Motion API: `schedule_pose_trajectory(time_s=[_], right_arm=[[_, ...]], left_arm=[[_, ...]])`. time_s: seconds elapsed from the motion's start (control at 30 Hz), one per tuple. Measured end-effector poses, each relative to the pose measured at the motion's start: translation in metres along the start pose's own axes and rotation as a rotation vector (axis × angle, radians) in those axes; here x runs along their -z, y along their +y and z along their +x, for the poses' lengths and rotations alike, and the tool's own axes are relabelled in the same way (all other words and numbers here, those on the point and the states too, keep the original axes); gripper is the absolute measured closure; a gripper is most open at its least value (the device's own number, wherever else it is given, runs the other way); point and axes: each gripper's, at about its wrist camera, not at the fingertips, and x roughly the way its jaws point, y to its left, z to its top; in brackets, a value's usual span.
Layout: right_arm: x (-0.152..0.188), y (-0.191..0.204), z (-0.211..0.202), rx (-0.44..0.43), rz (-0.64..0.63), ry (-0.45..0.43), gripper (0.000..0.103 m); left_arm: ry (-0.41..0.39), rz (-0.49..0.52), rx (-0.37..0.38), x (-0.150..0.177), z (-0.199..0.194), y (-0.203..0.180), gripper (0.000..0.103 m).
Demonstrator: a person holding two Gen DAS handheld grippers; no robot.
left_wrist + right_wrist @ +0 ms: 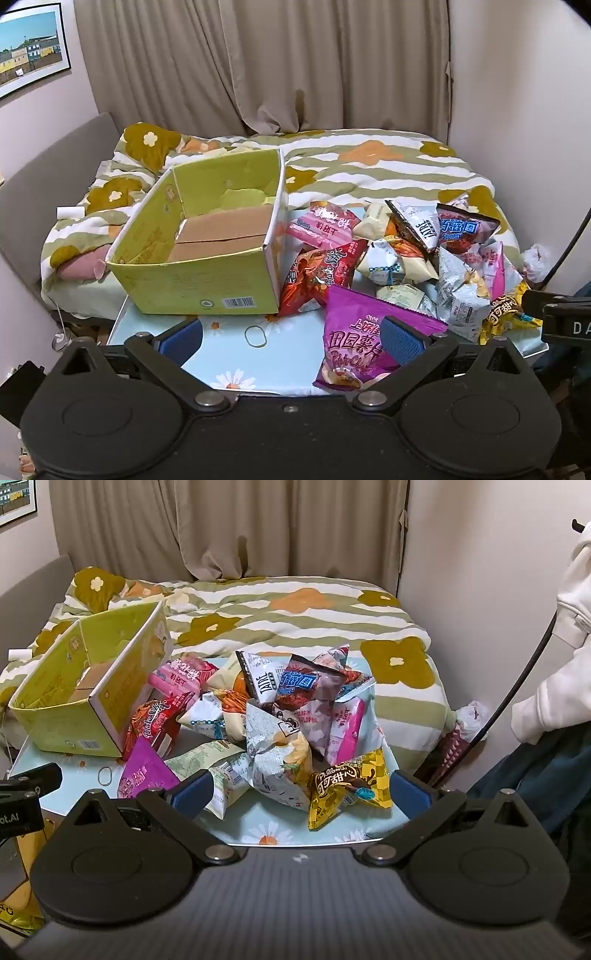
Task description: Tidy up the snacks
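Note:
A yellow-green cardboard box (199, 280) (74, 723) stands open and holds nothing on the left of a small table with a light-blue daisy cloth (229, 354) (266, 823). To its right lies a heap of snack bags: a purple chips bag (365, 336) (142, 771), a red bag (317, 273) (155, 720), a pink bag (321, 225) and a yellow Pillows bag (347, 786). My left gripper (291, 339) hangs open above the table's near edge, its right pad over the purple bag. My right gripper (301, 794) is open too, nothing between its pads, above the near side of the heap.
A bed with a flowered, striped quilt (369, 166) (295, 620) lies behind the table, with beige curtains beyond. A rubber band (255, 336) lies on the cloth. A person's white sleeve (561, 657) and a black cable (517, 686) are at the right.

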Motion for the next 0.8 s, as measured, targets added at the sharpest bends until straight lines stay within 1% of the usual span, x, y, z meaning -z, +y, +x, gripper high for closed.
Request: schedule_pose_trajectory(time_s=[0.17, 0.27, 0.33, 0.8], right_arm=[[-0.001, 0.001, 0.001, 0.0, 0.002, 0.004, 0.0], [-0.002, 0.001, 0.001, 0.002, 0.004, 0.004, 0.0], [-0.002, 0.002, 0.0, 0.004, 0.005, 0.004, 0.0], [-0.002, 0.002, 0.0, 0.003, 0.0, 0.002, 0.0]], left_arm=[[-0.021, 0.009, -0.024, 0.0, -0.004, -0.001, 0.0], [-0.026, 0.029, -0.028, -0.005, 0.002, -0.018, 0.0], [-0.033, 0.024, -0.005, -0.003, -0.001, -0.002, 0.0], [-0.03, 0.007, 0.012, -0.003, -0.002, -0.001, 0.0]])
